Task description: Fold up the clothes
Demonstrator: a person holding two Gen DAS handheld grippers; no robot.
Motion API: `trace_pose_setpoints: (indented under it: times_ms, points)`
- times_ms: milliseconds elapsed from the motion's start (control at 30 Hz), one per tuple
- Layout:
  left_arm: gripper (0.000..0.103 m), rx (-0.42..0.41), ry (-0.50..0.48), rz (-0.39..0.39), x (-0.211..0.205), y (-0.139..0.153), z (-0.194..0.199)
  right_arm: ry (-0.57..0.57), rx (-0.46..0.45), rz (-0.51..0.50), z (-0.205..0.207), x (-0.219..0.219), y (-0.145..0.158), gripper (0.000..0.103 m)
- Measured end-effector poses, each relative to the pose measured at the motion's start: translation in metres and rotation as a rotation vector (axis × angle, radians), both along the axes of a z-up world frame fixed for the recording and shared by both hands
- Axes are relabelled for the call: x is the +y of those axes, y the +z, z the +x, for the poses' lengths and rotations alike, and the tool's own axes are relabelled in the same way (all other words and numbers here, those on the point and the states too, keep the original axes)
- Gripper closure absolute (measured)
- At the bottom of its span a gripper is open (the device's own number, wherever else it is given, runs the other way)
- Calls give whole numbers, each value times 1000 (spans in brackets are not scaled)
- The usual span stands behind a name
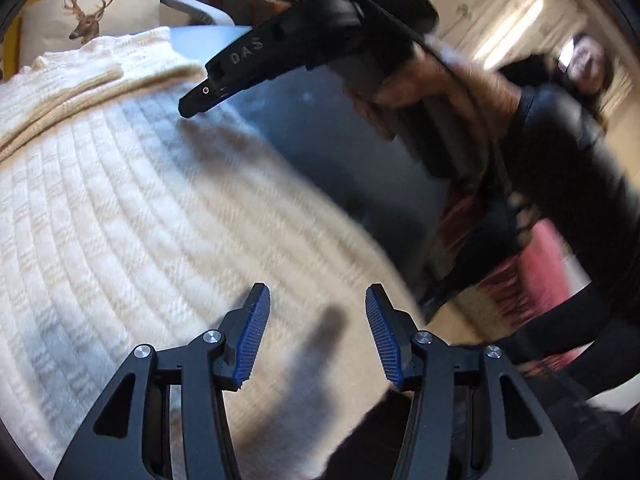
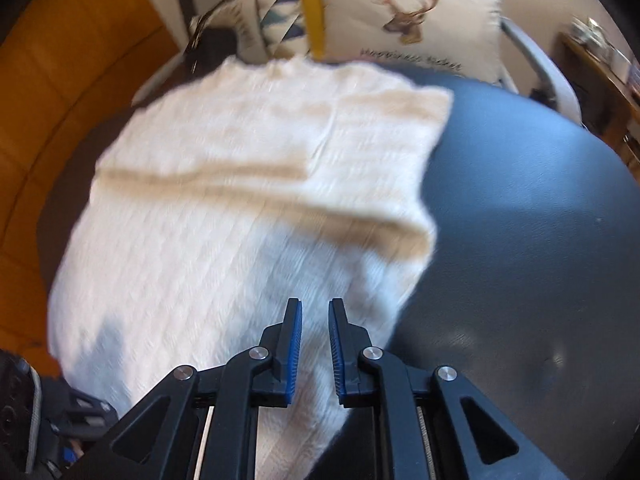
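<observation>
A cream knitted sweater [image 1: 120, 200] [image 2: 220, 200] lies flat on a dark round table [image 1: 312, 128] [image 2: 520, 220], with a part folded over across its far half [image 2: 260, 152]. My left gripper [image 1: 318, 300] hovers low over the sweater's near side, open, with nothing between its blue pads. My right gripper [image 2: 314, 308] is over the sweater's near edge with its jaws a narrow gap apart; the cloth shows below the gap, not pinched. From the left wrist view the right gripper [image 1: 196, 100] hangs in the air above the sweater in a hand, with no cloth on it.
A deer-print cushion [image 1: 88, 12] [image 2: 412, 20] and a patterned cushion [image 2: 272, 12] sit on seats behind the table. A grey chair arm [image 2: 536, 56] curves at the right. A person in dark clothes [image 1: 560, 160] stands at the table's right side. Orange floor [image 2: 60, 100] lies left.
</observation>
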State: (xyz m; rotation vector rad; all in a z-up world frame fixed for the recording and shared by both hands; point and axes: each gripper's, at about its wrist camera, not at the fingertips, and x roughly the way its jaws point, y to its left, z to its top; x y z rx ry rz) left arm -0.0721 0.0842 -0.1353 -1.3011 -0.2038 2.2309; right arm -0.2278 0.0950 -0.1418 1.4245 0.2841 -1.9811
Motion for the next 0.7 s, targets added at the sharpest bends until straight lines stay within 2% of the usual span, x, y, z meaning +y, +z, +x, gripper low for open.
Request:
trace_pose_setpoints:
  times_ms: [167, 300, 333, 500, 633, 700]
  points:
    - [50, 17, -6, -53, 11, -1, 6, -27, 28, 28, -10, -1, -9, 94]
    - [50, 27, 31, -33, 4, 9, 13, -39, 34, 41, -8, -1, 1, 93]
    - [50, 35, 49, -30, -2, 12, 17, -44, 33, 31, -3, 2, 6, 87]
    - [50, 45, 163, -42, -38, 19, 33, 2, -23, -4, 43, 5, 15, 86]
    - [50, 25, 205, -67, -62, 11, 39, 21, -30, 55, 78, 6, 1, 86]
    - [50, 14, 221, -80, -74, 6, 42, 14, -4, 72, 83, 9, -1, 86]
